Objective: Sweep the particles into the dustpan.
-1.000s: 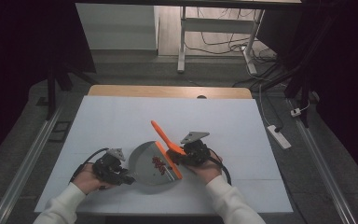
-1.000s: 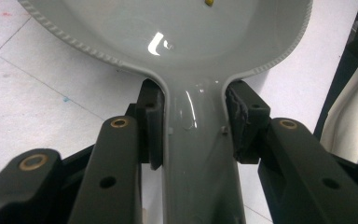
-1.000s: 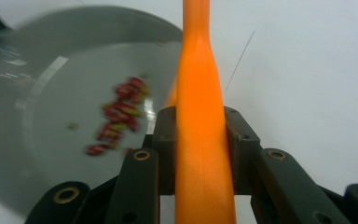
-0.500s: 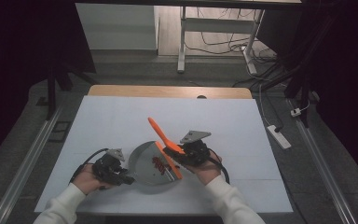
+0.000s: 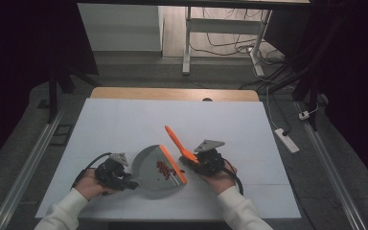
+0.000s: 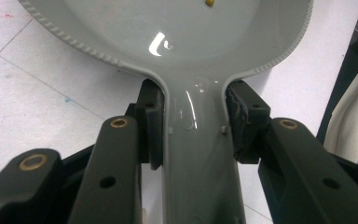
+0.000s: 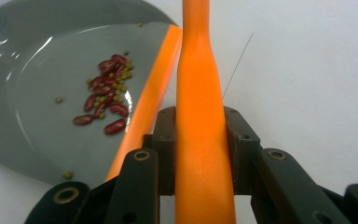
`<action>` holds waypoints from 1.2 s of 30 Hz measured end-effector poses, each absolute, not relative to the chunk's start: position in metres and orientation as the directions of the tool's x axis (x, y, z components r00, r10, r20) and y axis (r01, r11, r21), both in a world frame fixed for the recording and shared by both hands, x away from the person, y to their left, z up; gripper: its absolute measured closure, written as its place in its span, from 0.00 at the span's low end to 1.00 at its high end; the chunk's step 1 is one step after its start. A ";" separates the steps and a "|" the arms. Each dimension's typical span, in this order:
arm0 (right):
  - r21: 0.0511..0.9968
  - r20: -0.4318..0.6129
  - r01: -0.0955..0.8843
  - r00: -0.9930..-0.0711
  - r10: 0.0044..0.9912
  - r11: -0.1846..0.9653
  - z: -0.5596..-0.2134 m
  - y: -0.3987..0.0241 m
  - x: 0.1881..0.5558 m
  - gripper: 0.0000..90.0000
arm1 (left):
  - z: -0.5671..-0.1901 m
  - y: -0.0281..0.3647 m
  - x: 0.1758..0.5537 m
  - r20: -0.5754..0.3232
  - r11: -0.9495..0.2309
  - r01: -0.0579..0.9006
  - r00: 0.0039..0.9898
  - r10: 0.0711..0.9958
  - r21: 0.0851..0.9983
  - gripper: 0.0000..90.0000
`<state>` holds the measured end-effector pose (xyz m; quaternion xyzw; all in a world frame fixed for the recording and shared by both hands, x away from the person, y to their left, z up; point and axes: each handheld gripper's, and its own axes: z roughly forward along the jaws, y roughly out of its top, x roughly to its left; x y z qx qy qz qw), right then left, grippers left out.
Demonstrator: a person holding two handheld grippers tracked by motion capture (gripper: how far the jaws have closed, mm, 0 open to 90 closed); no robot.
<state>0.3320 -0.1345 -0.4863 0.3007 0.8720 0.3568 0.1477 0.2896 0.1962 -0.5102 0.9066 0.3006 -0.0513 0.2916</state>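
Observation:
A grey dustpan (image 5: 148,165) with an orange front lip (image 5: 174,165) lies on the white table near the front edge. Red beans and small green ones (image 5: 164,168) sit in its pan. My left gripper (image 5: 129,182) is shut on the pan's grey handle (image 6: 198,158), pads pressing both sides. My right gripper (image 5: 192,160) stands just right of the lip, shut on a long orange handle (image 5: 175,139) that slants up and away to the left. From the right gripper view the orange handle (image 7: 200,121) runs between the jaws, with the beans (image 7: 107,93) to its left. What the handle ends in is hidden.
The white table top (image 5: 124,124) has a wooden strip (image 5: 172,93) along its far edge. A white power strip (image 5: 285,140) lies on the floor to the right, and a desk frame with cables (image 5: 220,43) stands beyond the table.
My right gripper has shifted a little to the right with the orange handle, away from the dustpan's lip. The left gripper and the dustpan have stayed put.

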 end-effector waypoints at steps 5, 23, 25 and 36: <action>0.719 0.018 0.420 -0.807 0.590 0.553 -0.487 -0.123 0.324 0.78 | -0.511 0.196 0.290 -0.269 -0.652 0.574 0.815 0.514 0.495 0.68; 0.791 0.047 0.418 -0.770 0.637 0.447 -0.468 -0.147 0.332 0.78 | -0.511 0.196 0.288 -0.241 -0.649 0.558 0.822 0.515 0.517 0.68; 0.793 0.047 0.422 -0.761 0.647 0.439 -0.467 -0.153 0.334 0.78 | -0.511 0.196 0.288 -0.233 -0.647 0.555 0.823 0.517 0.523 0.68; 0.818 0.031 0.389 -0.765 0.644 0.424 -0.459 -0.176 0.337 0.78 | -0.510 0.200 0.284 -0.229 -0.587 0.579 0.794 0.563 0.567 0.68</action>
